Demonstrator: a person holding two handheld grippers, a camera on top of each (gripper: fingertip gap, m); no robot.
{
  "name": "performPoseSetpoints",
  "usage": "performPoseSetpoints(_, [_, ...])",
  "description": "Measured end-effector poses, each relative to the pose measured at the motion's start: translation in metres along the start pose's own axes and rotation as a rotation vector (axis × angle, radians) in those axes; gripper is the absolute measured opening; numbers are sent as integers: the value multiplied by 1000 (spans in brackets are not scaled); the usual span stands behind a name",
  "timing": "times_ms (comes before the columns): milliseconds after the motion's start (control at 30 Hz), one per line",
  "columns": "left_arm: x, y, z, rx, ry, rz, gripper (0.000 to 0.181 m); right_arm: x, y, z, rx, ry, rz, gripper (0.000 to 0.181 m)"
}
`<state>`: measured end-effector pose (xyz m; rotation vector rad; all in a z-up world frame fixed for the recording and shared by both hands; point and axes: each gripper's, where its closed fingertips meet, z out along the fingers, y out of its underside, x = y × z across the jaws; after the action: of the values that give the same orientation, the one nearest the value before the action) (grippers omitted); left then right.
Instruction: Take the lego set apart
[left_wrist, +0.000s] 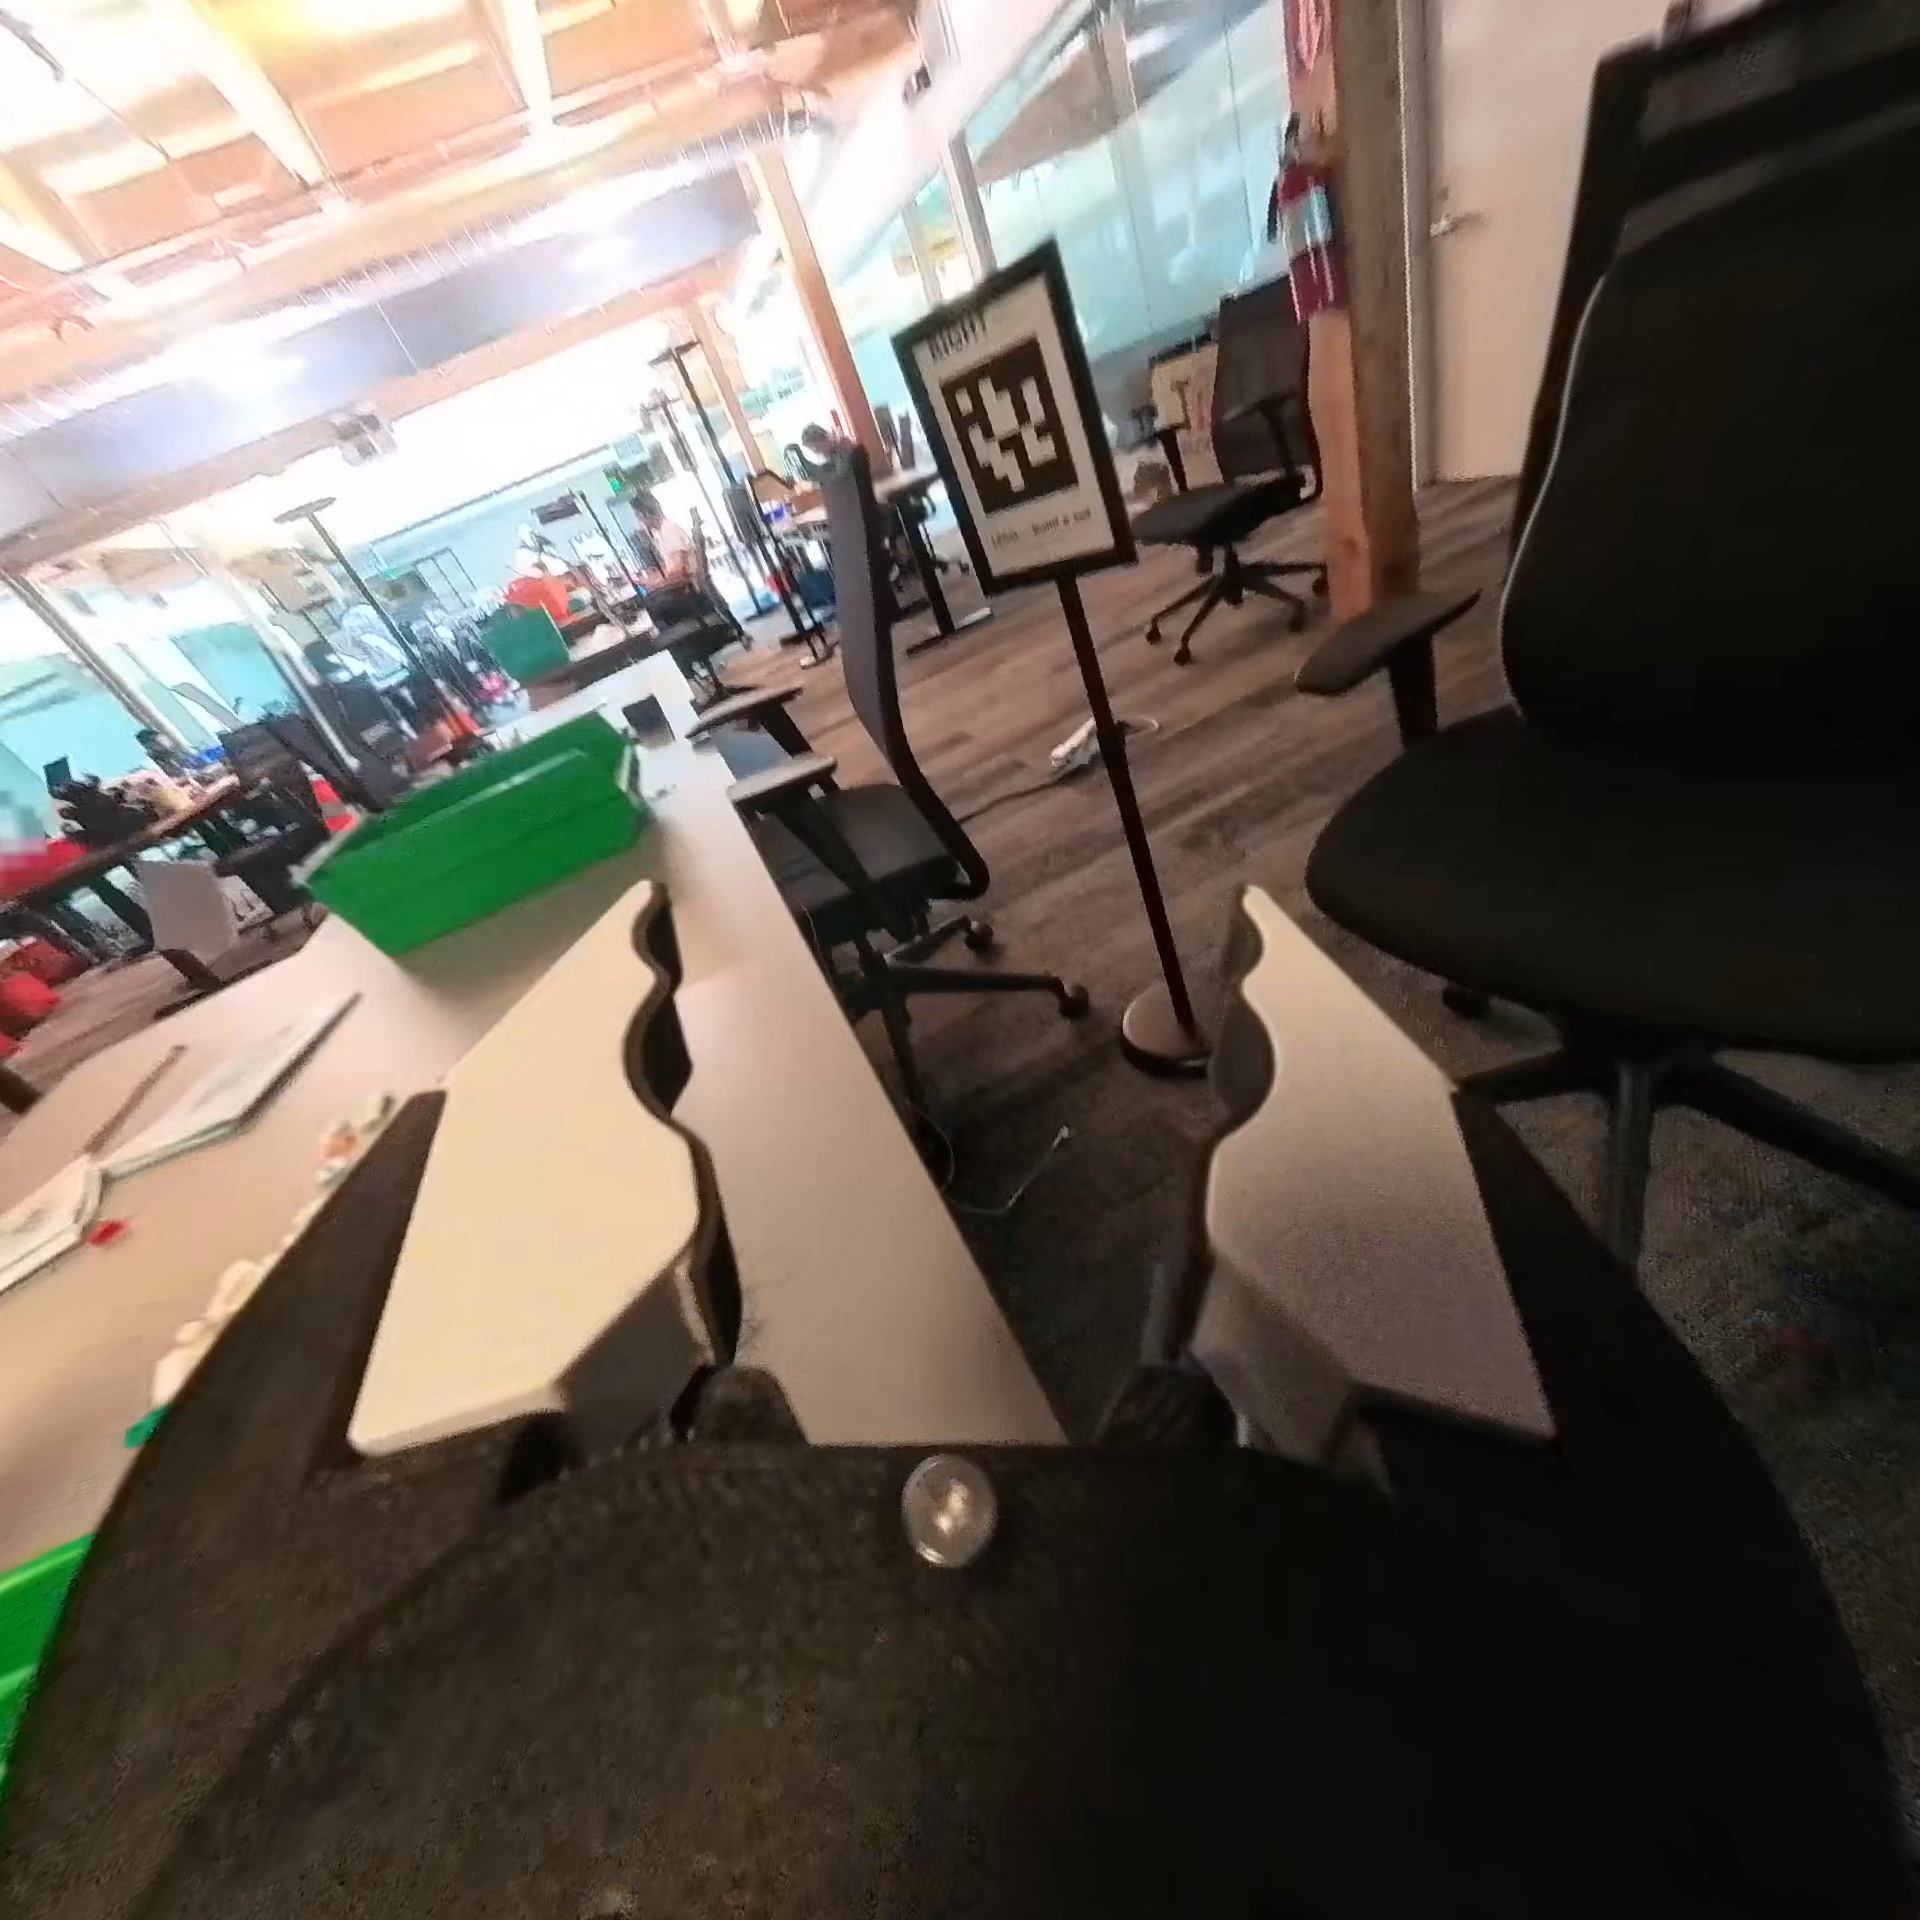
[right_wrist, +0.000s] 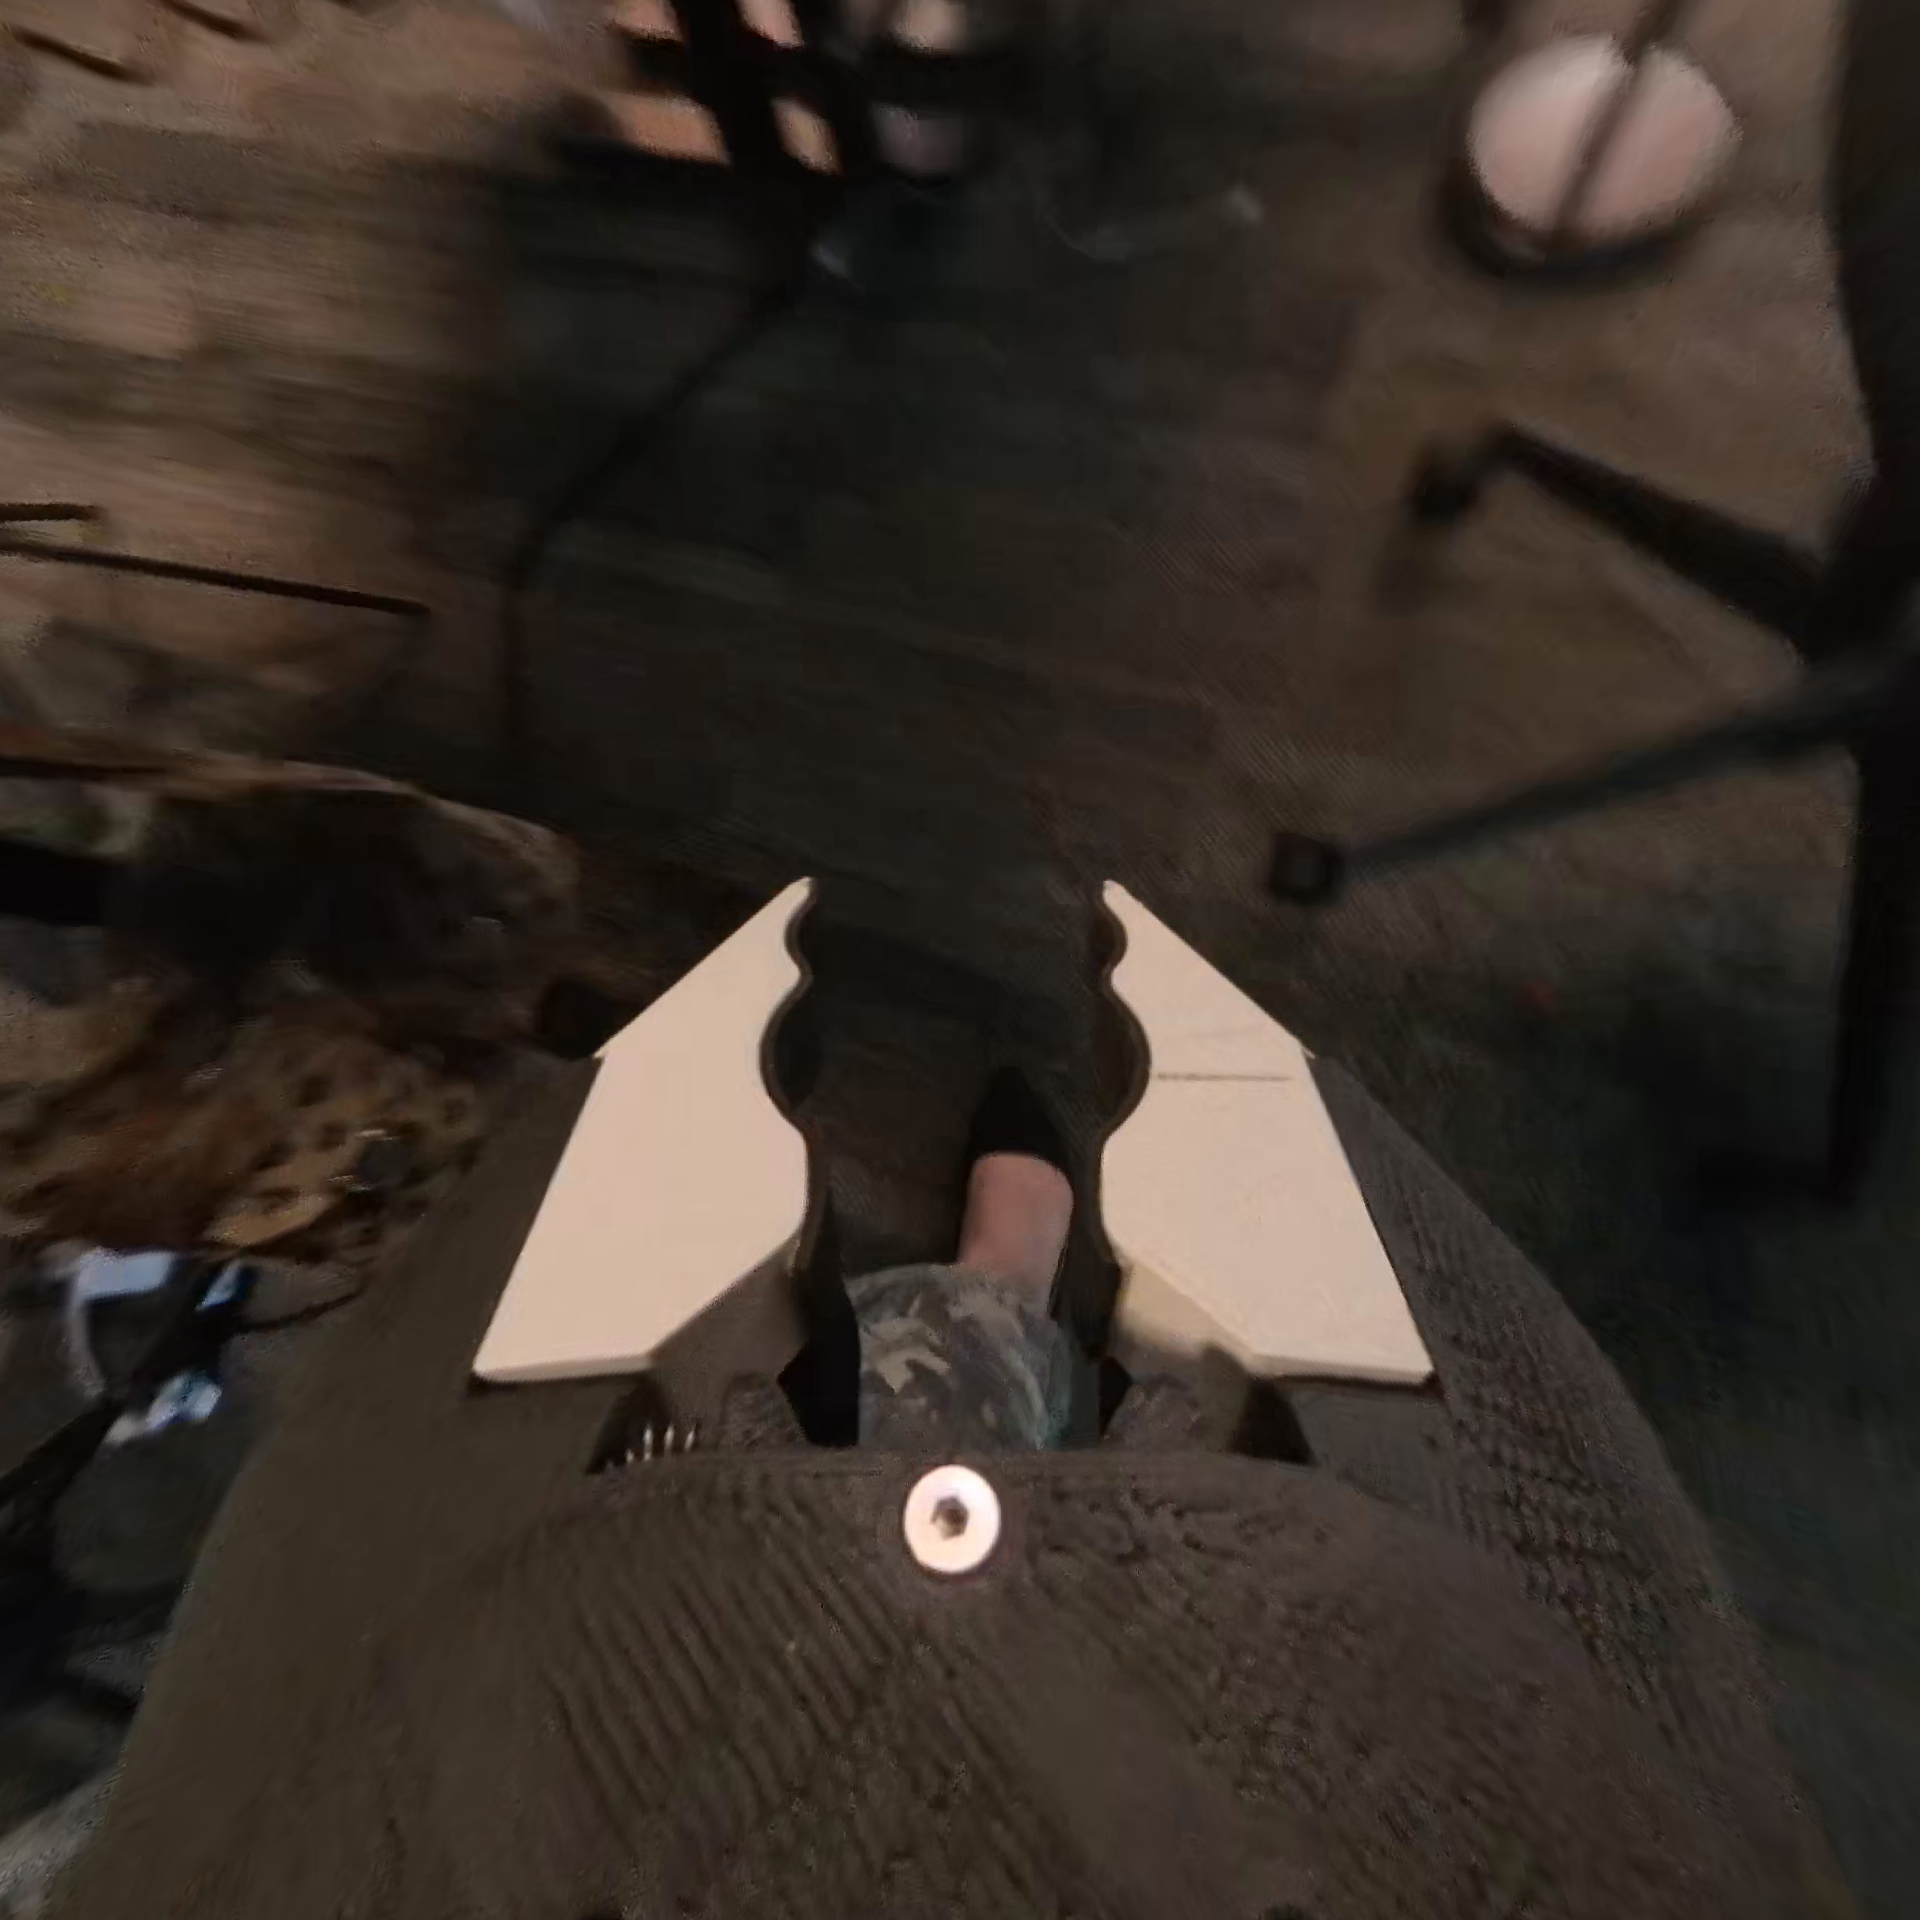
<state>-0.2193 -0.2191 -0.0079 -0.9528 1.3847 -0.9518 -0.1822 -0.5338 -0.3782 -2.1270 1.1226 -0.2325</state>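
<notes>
The left hand-held gripper (left_wrist: 951, 914) is raised over the near edge of a long pale counter (left_wrist: 852, 1195), its two white fingers (left_wrist: 540, 1174) spread wide with nothing between them. One finger lies over the counter, the other over the carpet beside it.

The lego set is scarcely visible: a few small pieces (left_wrist: 348, 1127), white with touches of red and blurred by motion, lie scattered on the counter at the left of the left wrist view, partly hidden behind the gripper's dark body. A tiny red piece (left_wrist: 107, 1232) sits apart from them, near flat printed sheets (left_wrist: 223, 1091) lying on the counter. Their shapes cannot be made out.

Farther along the counter stands a green bin (left_wrist: 488, 842); its contents cannot be seen from this low angle. The corner of another green container (left_wrist: 31, 1631) shows at the lower left edge.

Beside the counter stand a black office chair (left_wrist: 1662, 831), a second chair (left_wrist: 883, 831) pushed close to the counter's edge, and a framed black-and-white marker sign on a pole (left_wrist: 1023, 426) with a round base.

The right hand-held gripper (right_wrist: 956, 904) points down at the carpeted floor (right_wrist: 1558, 987), its white fingers (right_wrist: 675, 1164) parted and gripping nothing. Between them, below, a person's leg in patterned fabric (right_wrist: 956, 1340) shows. The right wrist view is heavily blurred; chair legs (right_wrist: 1621, 540) and a round pale base (right_wrist: 1605, 145) appear at its upper right.
</notes>
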Motion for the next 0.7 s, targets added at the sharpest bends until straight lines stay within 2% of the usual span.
performPoseSetpoints(133, [5, 51, 56, -75, 6, -8, 98, 94, 77, 36, -97, 249, 144, 45])
performPoseSetpoints(233, [7, 85, 86, -111, 18, -1, 96, 155, 115, 85, -99, 331, 230, 46])
performPoseSetpoints(267, [6, 91, 92, -120, 17, 29, 90, 176, 126, 105, -93, 351, 265, 45])
performPoseSetpoints(333, [-10, 84, 99, -57, -56, 107, 83, 219, 146, 146, -80, 391, 343, 43])
performPoseSetpoints(400, [-21, 82, 102, -29, -76, 94, 82, 261, 162, 187, -49, 429, 412, 42])
performPoseSetpoints(533, [-39, 98, 107, -108, -128, 12, 83, 332, 198, 271, -18, 488, 506, 32])
performPoseSetpoints(700, [-40, 112, 111, -216, -203, 182, 77, 403, 231, 352, 80, 586, 640, 25])
